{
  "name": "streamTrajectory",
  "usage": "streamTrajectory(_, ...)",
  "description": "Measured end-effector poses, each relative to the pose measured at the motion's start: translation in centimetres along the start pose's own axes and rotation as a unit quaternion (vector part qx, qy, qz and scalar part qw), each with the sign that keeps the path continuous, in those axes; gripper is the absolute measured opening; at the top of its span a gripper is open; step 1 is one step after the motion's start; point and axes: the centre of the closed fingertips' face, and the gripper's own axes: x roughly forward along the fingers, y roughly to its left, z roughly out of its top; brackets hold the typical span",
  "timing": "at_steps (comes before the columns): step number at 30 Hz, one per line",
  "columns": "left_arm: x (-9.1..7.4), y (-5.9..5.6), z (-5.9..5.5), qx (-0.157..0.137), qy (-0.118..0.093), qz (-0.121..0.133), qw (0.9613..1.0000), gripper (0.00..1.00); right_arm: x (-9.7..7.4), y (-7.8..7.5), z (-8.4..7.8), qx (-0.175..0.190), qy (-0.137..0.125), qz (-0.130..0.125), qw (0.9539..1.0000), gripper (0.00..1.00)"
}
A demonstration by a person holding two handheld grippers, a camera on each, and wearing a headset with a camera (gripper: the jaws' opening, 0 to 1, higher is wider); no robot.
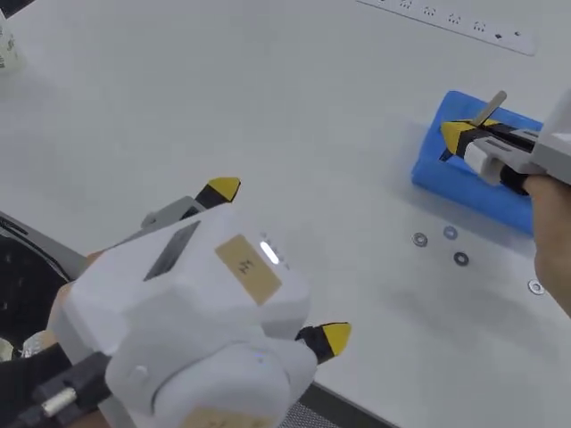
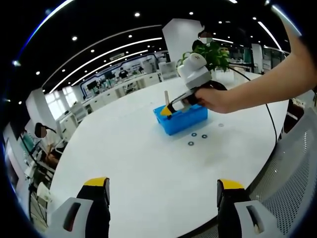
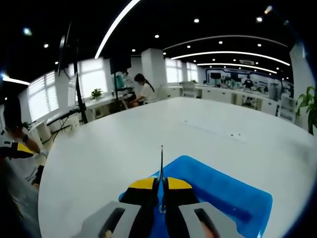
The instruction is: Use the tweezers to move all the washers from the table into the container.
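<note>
On the white table (image 1: 294, 107), at the right, a blue container (image 1: 435, 175) is seen lying flat. Four washers (image 1: 460, 259) are scattered on the bare tabletop just near of it. Three are grouped close together and the fourth is set apart to the right, by the table edge. None of them is touched by either tool.

Above the container's far end the right gripper (image 1: 455, 138) is held by a hand (image 1: 549, 209). Its jaws are pressed together on the tweezers (image 1: 489, 110). In the right gripper view the thin tweezer tip is seen rising from between the yellow jaw ends, over the container's near left corner. Whether a washer is carried in the tip cannot be told.

At the near left the left gripper (image 1: 278, 263) is held above the table edge, well apart from the container. Its jaws are spread wide, and nothing is held between them.
</note>
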Motion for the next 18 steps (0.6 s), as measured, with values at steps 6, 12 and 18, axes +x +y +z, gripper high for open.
streamTrajectory(6,-0.1,0.1,0.0,0.001,0.000,0.002,1.0000,0.91,-0.4,0.1,0.1,0.006,0.001,-0.001,1.0000,0.04)
streamTrajectory(12,-0.1,0.1,0.1,0.001,-0.003,0.004,1.0000,0.92,-1.7,0.4,1.2,0.010,-0.009,-0.001,0.9999,0.04)
streamTrajectory(18,-0.2,0.3,0.2,0.001,-0.005,0.008,1.0000,0.92,-3.8,1.1,3.1,-0.004,-0.032,0.004,0.9995,0.04)
